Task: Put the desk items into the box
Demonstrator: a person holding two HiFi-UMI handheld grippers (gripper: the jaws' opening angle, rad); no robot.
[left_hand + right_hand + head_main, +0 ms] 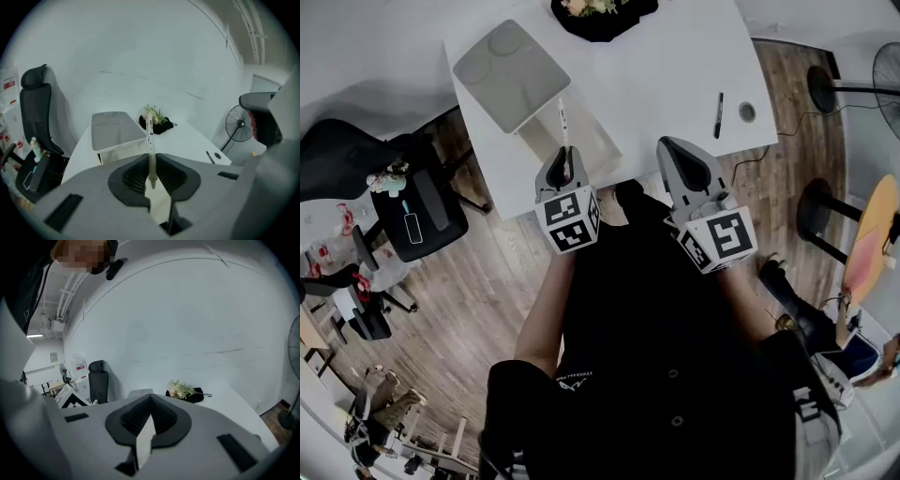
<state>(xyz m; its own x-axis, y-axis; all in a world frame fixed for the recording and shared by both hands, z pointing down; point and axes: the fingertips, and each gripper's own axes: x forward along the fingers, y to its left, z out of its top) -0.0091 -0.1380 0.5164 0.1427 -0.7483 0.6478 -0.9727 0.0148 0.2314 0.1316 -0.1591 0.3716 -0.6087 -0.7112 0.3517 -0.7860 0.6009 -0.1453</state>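
The left tool (pixel 565 161) is gripping a white pen (pixel 563 120) by its lower end, holding it just beside the box (pixel 511 64), which is sitting on the left part of the counter (pixel 666 66); the right tool (pixel 677 150) is hovering at the counter's near edge, jaws pressed together on nothing; a black pen (pixel 719 114) and a small round item (pixel 747 112) are lying near the right edge.

floor (pixel 487 281): wood planks | wall (pixel 140 56): white | desk (pixel 675 66): white | chair (pixel 35 112): black | fan (pixel 240 124): standing
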